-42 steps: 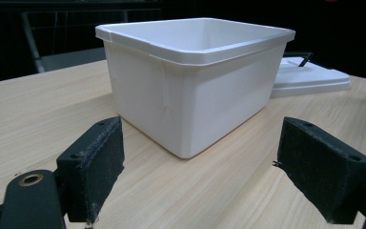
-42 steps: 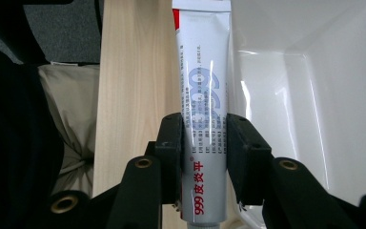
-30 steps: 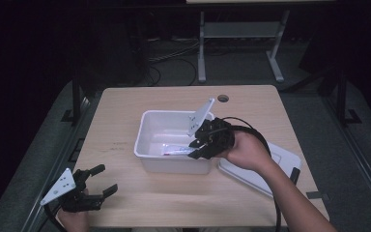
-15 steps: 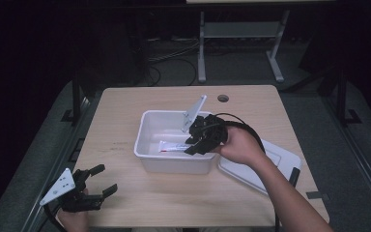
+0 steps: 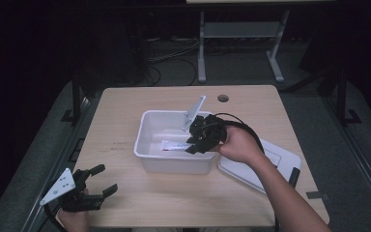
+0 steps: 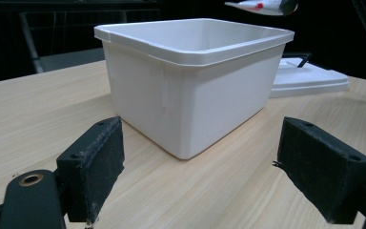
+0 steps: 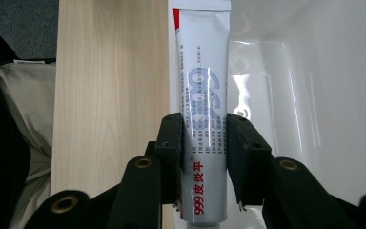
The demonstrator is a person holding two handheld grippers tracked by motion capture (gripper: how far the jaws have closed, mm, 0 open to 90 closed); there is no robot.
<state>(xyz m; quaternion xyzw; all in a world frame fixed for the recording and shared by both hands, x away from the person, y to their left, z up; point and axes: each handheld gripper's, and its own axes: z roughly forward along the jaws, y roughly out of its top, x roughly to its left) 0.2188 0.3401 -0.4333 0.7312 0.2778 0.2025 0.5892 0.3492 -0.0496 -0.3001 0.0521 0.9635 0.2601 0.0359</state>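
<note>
1. One right hand-held gripper (image 5: 198, 140) hovers over the white rectangular plastic tub (image 5: 147, 147) on the wooden bench (image 5: 125, 106); the left hand-held gripper (image 5: 99, 181) rests released at the bench's near corner.
2. Left gripper view: jaws spread wide, the tub (image 6: 190, 86) directly ahead.
3. Right gripper view: jaws clamp the white printed ointment tube (image 7: 205, 90), its long axis running straight forward above the tub's edge.

black left gripper (image 5: 94, 186) | grey three-cornered plate (image 5: 58, 186) (brass-coloured rivets)
</note>
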